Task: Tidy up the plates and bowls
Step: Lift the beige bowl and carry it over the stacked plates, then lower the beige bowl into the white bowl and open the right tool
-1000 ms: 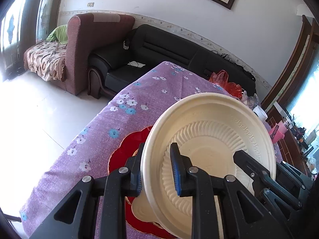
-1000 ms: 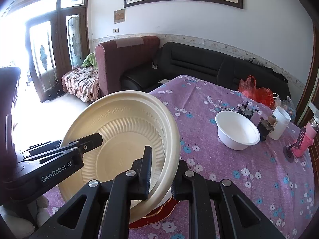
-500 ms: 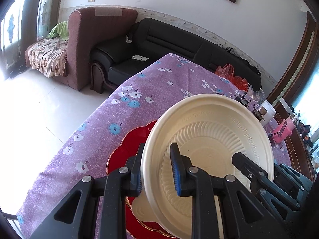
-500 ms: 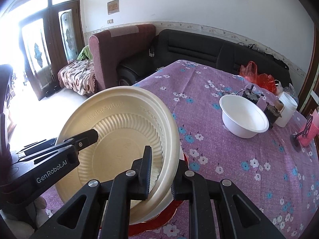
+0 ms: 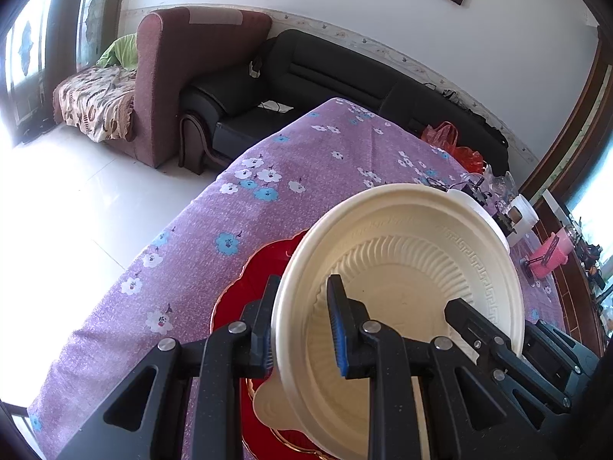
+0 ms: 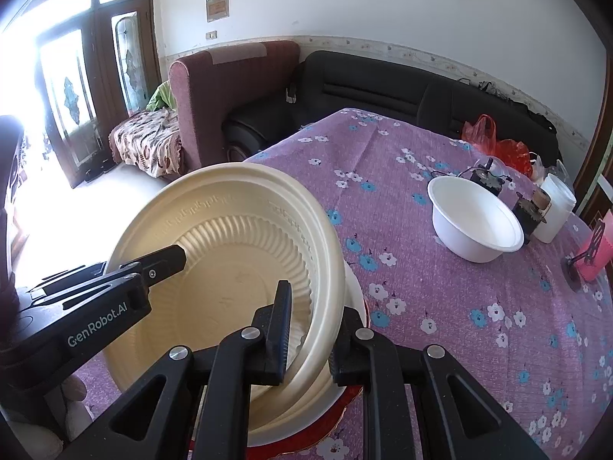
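A cream ribbed plate (image 5: 402,280) is held tilted above the purple flowered tablecloth (image 5: 268,207). My left gripper (image 5: 302,322) is shut on its left rim. My right gripper (image 6: 310,329) is shut on its right rim, and the plate fills the left of that view (image 6: 230,260). Under it lies a red scalloped plate (image 5: 249,291) with another cream dish (image 5: 268,402) on it. A white bowl (image 6: 475,218) stands farther back on the table, to the right.
Behind the bowl are a white cup (image 6: 555,207), small dark items (image 6: 528,211) and a pink object (image 6: 594,257). A red bag (image 6: 494,138) sits at the far table edge. A black sofa (image 5: 345,76) and a maroon armchair (image 5: 184,69) stand beyond.
Both grippers have carried the cream plate slightly lower and forward over the red plate. The grips have not changed.
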Motion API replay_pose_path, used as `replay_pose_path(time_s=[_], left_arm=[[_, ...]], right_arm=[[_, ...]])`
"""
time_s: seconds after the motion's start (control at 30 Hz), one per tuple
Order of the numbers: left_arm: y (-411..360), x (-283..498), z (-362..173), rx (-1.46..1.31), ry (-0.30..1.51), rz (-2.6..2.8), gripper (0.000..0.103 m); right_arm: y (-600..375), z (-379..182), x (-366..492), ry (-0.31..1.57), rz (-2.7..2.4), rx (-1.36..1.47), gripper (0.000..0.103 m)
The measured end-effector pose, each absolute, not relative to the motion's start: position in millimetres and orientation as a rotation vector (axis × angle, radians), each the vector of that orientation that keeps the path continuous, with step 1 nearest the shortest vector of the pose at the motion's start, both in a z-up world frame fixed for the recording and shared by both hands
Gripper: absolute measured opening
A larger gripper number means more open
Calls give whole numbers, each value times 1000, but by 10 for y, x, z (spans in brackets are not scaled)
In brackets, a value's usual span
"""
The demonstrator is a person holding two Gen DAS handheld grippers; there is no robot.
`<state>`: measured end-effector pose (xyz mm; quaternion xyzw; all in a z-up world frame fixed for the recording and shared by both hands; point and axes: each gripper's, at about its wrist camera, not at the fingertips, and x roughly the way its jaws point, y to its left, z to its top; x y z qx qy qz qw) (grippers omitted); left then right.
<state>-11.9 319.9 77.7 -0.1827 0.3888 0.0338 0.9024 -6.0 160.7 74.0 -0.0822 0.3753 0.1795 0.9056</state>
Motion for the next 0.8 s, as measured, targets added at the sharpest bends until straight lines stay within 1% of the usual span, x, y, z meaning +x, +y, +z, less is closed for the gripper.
replay_pose_path(time_s=[0.1, 0.17, 0.23, 0.27, 0.3, 0.47, 0.53, 0.6, 0.67, 0.77, 0.8], left_arm=[[3212, -112, 762, -382, 808, 76, 23], [3219, -100, 749, -387, 811, 76, 25], [3230, -97, 749, -390, 808, 82, 34], [3237, -102, 749, -395, 806, 84, 43], [3241, -108, 751, -398, 803, 87, 48], [3245, -114, 773, -399, 793, 96, 52], [3235, -118, 775, -397, 793, 94, 52], [3232, -120, 773, -398, 793, 94, 52], [3231, -121, 773, -399, 792, 94, 52], [3241, -152, 788, -415, 784, 95, 53], [3252, -172, 800, -421, 778, 95, 53]], right_arm=[[1619, 707, -51, 779, 369, -172, 18], [1626, 688, -45, 783, 370, -172, 18], [1637, 691, -52, 779, 370, -173, 18], [1640, 693, -53, 779, 370, -174, 18], [1643, 694, -54, 779, 370, -175, 18], [1641, 701, -61, 770, 365, -167, 19], [1630, 698, -72, 766, 360, -158, 27], [1617, 704, -80, 758, 366, -142, 47], [1611, 711, -84, 751, 369, -133, 54], [1619, 738, -114, 726, 366, -135, 57], [1624, 751, -127, 715, 365, -138, 60]])
